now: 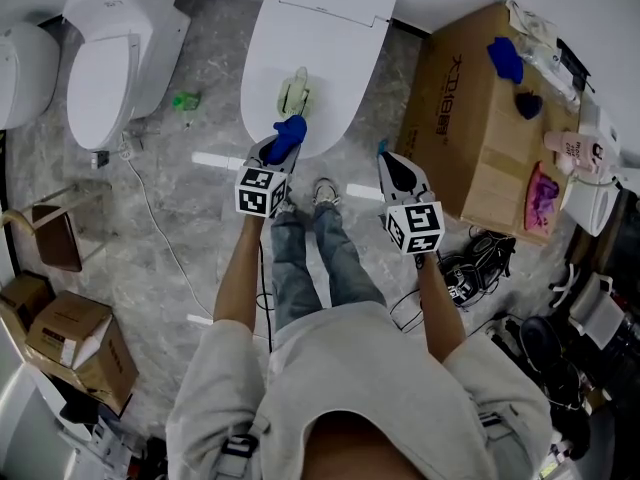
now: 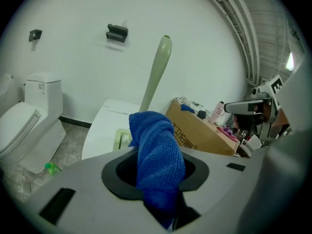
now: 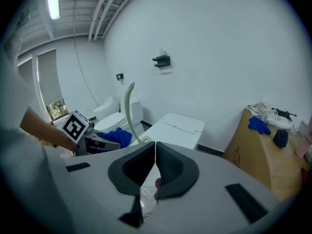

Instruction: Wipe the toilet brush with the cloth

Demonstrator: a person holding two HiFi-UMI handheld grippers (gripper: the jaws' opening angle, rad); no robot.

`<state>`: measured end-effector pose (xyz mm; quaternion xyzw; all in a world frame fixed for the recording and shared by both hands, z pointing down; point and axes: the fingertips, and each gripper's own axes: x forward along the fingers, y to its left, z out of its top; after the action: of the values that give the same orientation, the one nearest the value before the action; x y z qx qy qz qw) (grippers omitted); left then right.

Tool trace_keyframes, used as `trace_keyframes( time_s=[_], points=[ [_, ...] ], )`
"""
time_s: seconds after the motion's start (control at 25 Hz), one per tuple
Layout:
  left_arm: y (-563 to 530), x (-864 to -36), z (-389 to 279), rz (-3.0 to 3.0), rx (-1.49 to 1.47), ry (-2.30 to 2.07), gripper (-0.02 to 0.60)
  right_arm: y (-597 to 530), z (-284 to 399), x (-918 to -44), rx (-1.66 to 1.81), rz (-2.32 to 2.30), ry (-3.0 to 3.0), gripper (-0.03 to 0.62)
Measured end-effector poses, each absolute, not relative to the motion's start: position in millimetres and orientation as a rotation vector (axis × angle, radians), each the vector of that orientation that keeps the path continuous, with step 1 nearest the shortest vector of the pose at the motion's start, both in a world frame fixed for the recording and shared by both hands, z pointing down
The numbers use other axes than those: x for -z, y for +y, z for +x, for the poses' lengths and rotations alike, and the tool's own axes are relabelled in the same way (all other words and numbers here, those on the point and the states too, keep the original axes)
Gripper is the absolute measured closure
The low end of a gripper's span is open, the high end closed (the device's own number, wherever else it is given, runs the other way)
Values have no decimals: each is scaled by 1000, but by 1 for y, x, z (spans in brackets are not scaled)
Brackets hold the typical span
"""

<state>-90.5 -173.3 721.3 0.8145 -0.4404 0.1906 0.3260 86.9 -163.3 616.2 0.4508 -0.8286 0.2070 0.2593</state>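
Cloth, blue and terry-textured, is pinched in the left gripper; jaws clamped on it, and a bunched fold stands up above them. Toilet brush, pale green, stands upright in its holder on the closed toilet lid. Its long handle rises straight behind the cloth in the left gripper view. In the head view the cloth sits just beside the brush base, on the near side. Whether fabric touches the handle cannot be told from any view.

Right gripper hangs well apart from the brush, off to the side toward the cardboard box. Its jaws are pressed together with nothing between them.

Progress, as judged:
- Cloth is picked up and brought to the brush, so that part is done.
- No view shows a wiping stroke along the handle.
- Brush is unsteadied and may tip under a one-sided wipe.
- Wiping the handle top to bottom appears to be wholly left.
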Motion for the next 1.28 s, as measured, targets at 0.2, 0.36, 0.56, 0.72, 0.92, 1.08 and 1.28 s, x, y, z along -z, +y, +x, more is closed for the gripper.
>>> trace_keyframes(
  time_s=[0.2,0.36,0.56,0.72,0.92,1.08,1.28],
  points=[
    [-157,-706,-94,2117,-445,-1200,443,-166,83,-609,-545,1220,-2272,562],
    [-148,-674,-100,2123,-377,-1259,443,-170,79,-596,-541,1240,-2301,563],
    [-143,-623,-112,2151,-303,-1354,443,-175,72,-575,-511,1252,-2342,562],
    [-146,-580,-123,2182,-258,-1424,443,-181,69,-555,-491,1283,-2372,562],
    [-160,-528,-134,2223,-180,-1501,443,-194,63,-524,-442,1335,-2407,563],
    [-173,-497,-149,2245,-142,-1560,443,-205,58,-498,-384,1359,-2437,563],
    [-184,-463,-159,2284,-114,-1614,443,-214,65,-467,-317,1404,-2471,563]
  ],
)
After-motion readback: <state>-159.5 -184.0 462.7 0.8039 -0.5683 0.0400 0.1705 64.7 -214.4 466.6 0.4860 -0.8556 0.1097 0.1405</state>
